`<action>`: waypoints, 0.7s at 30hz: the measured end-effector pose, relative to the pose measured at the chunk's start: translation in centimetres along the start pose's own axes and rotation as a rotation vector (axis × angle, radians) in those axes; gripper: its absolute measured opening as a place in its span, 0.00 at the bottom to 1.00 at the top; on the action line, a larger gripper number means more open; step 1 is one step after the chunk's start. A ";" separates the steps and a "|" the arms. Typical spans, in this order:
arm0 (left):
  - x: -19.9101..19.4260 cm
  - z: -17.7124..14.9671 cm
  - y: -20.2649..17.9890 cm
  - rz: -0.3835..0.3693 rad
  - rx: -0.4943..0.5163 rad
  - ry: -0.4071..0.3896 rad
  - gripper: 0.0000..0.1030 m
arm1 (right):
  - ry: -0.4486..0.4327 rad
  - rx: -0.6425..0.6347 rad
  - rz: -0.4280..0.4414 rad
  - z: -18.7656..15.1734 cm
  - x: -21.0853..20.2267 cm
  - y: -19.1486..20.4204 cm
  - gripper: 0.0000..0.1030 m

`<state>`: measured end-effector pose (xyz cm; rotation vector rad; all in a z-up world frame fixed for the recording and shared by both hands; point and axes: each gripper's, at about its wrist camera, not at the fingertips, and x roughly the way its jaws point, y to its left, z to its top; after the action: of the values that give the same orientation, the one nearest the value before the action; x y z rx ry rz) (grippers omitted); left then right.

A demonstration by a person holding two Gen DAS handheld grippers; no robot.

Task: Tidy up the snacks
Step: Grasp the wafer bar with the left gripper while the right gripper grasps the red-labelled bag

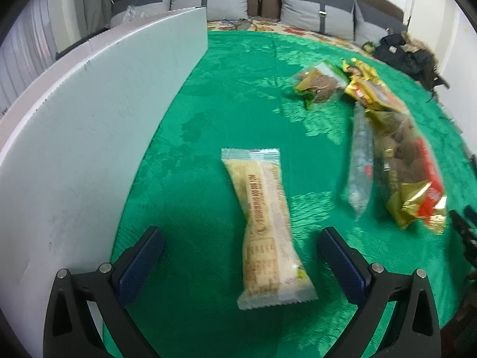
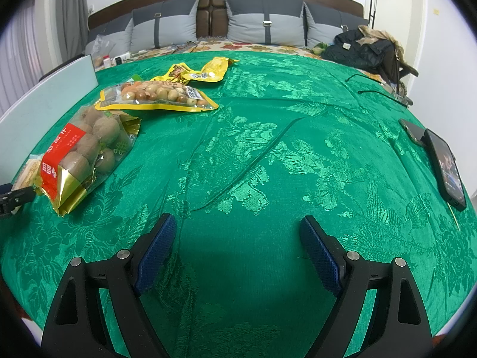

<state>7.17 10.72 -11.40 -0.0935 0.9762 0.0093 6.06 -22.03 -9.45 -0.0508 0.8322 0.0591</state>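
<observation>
Two grippers hang over a green patterned cloth (image 2: 268,137), both spread wide and holding nothing. The left gripper (image 1: 238,247) straddles a pale wrapped snack bar (image 1: 265,226) that lies lengthwise in the lower centre of the left wrist view, its near end between the fingers but touching neither pad. A white board (image 1: 98,113) stands on edge along the left of that frame.

The right gripper (image 2: 238,238) is over bare cloth at the bottom centre of its own frame, well apart from any snack. In its upper left lie a bag of brown round fruit with a red label (image 2: 80,155), a yellow-edged bag of mixed nuts (image 2: 158,97) and, farther back, a yellow pouch (image 2: 196,73). A dark phone (image 2: 445,168) rests at the right edge.

The bar looks like the next thing to pick up. Its wrapper is slick and the bar sits slightly askew to the fingers, so closing could catch only the crimped film and let it slide or twist out. Pressing down could also bunch the loose cloth into the pads. Swinging left risks knocking the board over.
</observation>
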 end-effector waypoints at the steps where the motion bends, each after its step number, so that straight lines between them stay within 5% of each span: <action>1: -0.2 0.0 0.1 -0.022 -0.011 -0.003 0.97 | 0.000 -0.001 0.000 -0.1 0.1 0.0 0.85; 14: -0.4 0.6 -0.5 -0.027 0.065 -0.007 0.63 | 0.000 0.000 0.001 -0.1 0.0 0.0 0.85; 16: -0.4 0.3 -1.4 -0.003 0.111 -0.015 0.54 | 0.001 0.003 0.004 0.0 0.0 -0.1 0.85; 18: -0.7 0.1 -2.0 -0.011 0.139 -0.029 0.30 | 0.009 0.002 0.012 0.1 0.0 -0.2 0.86; 21: -0.8 -0.1 -2.3 -0.004 0.163 -0.044 0.24 | 0.071 0.086 0.048 1.9 -0.6 -0.5 0.84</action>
<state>6.79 8.45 -10.63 0.0539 0.9296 -0.0715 7.10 -22.42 -7.68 0.0482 0.9057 0.0673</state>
